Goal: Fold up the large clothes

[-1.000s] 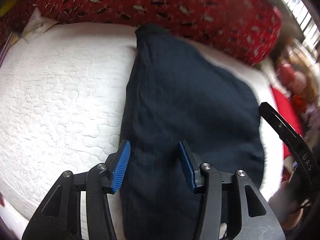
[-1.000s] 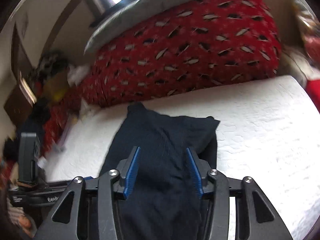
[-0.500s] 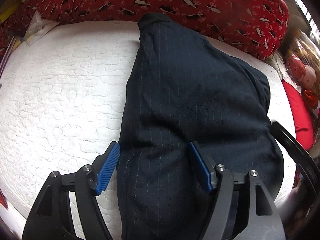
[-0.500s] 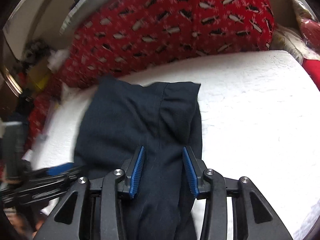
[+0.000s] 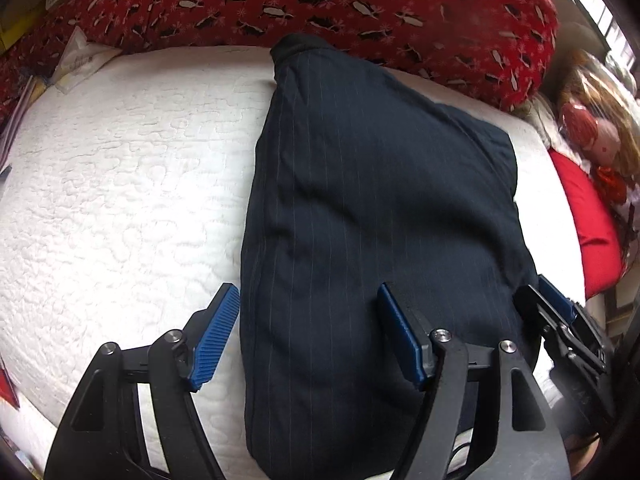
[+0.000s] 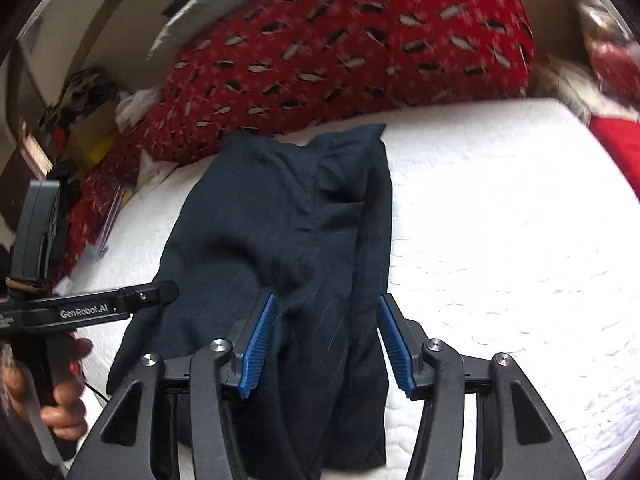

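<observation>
A dark navy pinstriped garment lies folded on a white quilted mattress; it also shows in the right wrist view. My left gripper is open, its blue pads wide apart over the garment's near left edge. My right gripper is open, its pads astride a raised fold at the garment's near right side. Each gripper shows at the edge of the other's view: the right one and the left one.
A red patterned cushion runs along the far edge of the mattress. Papers lie at the far left corner. A red pillow and a doll sit to the right. Clutter stands beyond the left side.
Both grippers have opened wider and moved lower and closer over the garment. The garment has shifted little and lies flatter.
</observation>
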A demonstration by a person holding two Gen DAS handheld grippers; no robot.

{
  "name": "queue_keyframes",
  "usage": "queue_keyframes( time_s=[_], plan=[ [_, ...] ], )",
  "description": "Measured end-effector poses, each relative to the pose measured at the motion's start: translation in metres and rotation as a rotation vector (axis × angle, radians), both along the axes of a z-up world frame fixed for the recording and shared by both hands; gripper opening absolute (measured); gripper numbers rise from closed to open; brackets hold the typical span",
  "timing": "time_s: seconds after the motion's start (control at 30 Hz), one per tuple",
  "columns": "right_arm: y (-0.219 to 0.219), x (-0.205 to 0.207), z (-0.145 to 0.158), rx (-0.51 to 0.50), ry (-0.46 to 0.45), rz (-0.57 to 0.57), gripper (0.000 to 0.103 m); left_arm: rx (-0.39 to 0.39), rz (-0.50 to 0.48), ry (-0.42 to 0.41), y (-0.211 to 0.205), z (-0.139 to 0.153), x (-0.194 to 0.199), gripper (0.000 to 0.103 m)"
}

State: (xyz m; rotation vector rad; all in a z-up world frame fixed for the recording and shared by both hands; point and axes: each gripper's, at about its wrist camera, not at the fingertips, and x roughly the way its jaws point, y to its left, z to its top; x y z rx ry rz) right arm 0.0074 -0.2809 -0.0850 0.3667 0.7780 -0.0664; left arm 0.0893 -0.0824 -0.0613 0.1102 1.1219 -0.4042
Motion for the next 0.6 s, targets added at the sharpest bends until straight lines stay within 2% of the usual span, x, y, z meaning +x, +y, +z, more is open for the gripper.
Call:
queue_keyframes(
  time_s=[0.1, 0.17, 0.27, 0.4, 0.6],
  plan=[
    [0.01, -0.002, -0.019, -0.095, 0.065, 0.018, 0.059, 0.033, 0.003, 0.027, -0.004, -0.017, -0.005, 0.075],
    [0.01, 0.0, -0.027, -0.09, 0.1, 0.005, 0.063, 0.021, 0.011, 0.041, -0.001, -0.019, -0.007, 0.075],
    [0.009, -0.005, -0.019, -0.084, 0.111, -0.017, 0.066, 0.023, 0.013, 0.051, 0.004, -0.017, -0.012, 0.075],
    [0.018, -0.013, -0.014, -0.157, 0.168, -0.037, 0.075, 0.029, 0.017, 0.048, 0.021, -0.013, -0.028, 0.075],
    [0.018, -0.045, -0.008, -0.173, 0.236, -0.106, 0.077, 0.042, 0.014, 0.011, 0.047, -0.002, -0.066, 0.075]
  ],
)
